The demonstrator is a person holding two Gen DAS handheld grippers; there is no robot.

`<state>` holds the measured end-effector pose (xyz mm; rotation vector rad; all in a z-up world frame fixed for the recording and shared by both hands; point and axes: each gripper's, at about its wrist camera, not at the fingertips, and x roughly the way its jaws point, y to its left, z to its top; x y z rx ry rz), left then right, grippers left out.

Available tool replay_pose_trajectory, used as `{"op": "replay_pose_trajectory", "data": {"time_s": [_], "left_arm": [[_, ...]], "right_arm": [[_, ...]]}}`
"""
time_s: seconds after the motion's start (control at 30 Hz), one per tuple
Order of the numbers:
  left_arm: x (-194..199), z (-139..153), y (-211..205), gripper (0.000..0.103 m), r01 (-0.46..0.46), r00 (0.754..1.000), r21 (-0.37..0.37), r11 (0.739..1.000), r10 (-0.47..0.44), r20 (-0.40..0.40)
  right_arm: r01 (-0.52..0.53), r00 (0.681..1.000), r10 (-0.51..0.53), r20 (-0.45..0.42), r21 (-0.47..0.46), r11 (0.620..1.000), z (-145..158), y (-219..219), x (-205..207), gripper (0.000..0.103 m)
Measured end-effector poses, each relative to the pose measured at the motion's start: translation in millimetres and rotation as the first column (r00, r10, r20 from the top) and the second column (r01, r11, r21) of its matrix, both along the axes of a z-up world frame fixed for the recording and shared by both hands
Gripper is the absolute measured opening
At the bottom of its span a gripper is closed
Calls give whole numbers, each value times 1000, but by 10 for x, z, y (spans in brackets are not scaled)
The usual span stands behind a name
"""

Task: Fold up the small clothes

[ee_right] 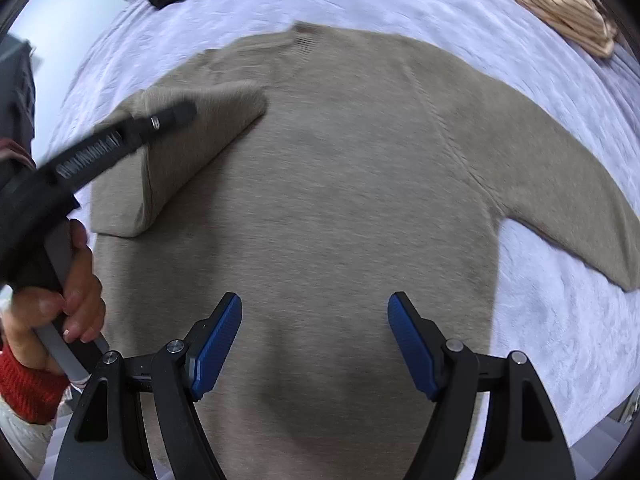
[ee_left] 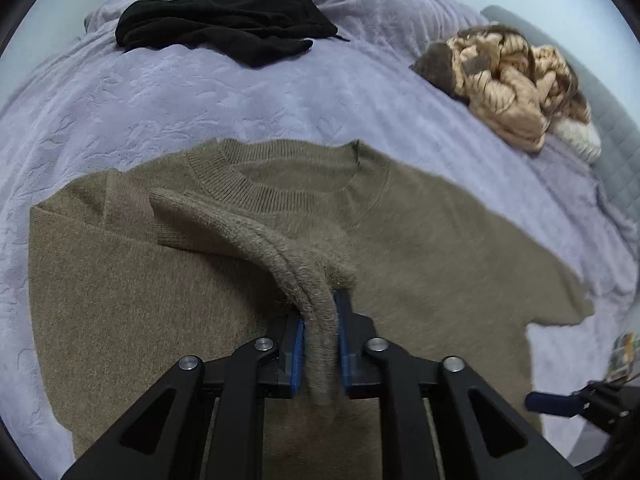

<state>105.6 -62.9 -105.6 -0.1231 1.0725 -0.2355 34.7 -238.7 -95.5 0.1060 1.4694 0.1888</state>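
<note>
One brown sweater (ee_left: pixel 420 232) is spread flat on a lilac bedspread (ee_left: pixel 200 100), neckline toward the far side of the bed. Its two sleeves are arranged differently: one sleeve (ee_left: pixel 256 236) has been folded across the chest, while the other sleeve (ee_right: pixel 560 184) is stretched out to the side on the cover. In the left wrist view, the cuff end of the folded sleeve is seen between the two blue pads (ee_left: pixel 299 354) of the left gripper (ee_left: pixel 320 344); the jaws are set narrowly with the knit filling the gap between them, and whether the pads press on it or merely flank it cannot be told for certain. In the right wrist view, the right gripper (ee_right: pixel 314 344) is held above the lower body of the sweater with its two blue pads wide apart and nothing between them. At the left edge of that view a hand (ee_right: pixel 60 304) with a red cuff (ee_right: pixel 28 388) is seen wrapped around the handle of the left gripper. Two other garments are counted on the bed, well apart from the sweater: one black garment (ee_left: pixel 224 24) near the far edge and one crumpled tan striped garment (ee_left: pixel 512 84) to the right.
</note>
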Motion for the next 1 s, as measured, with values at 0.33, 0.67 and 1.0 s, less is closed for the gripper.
{"op": "replay_pose_trajectory", "data": {"time_s": [0.33,0.67,1.0], "left_arm": [[-348,507,568,84,-69,995,-17,997,70,67],[-271,379,1788,84,-333,942,44,942,334,-27],[-254,78,1785,84,-334,936,95,938,342,-86]], "right_arm": [[-60,996,62,68,-28,998,171,90,357,79],[-461,845,484,227,-150,875,273,1670,1065,80],[-322,903,306,302,4,947,320,1143,1291,9]]}}
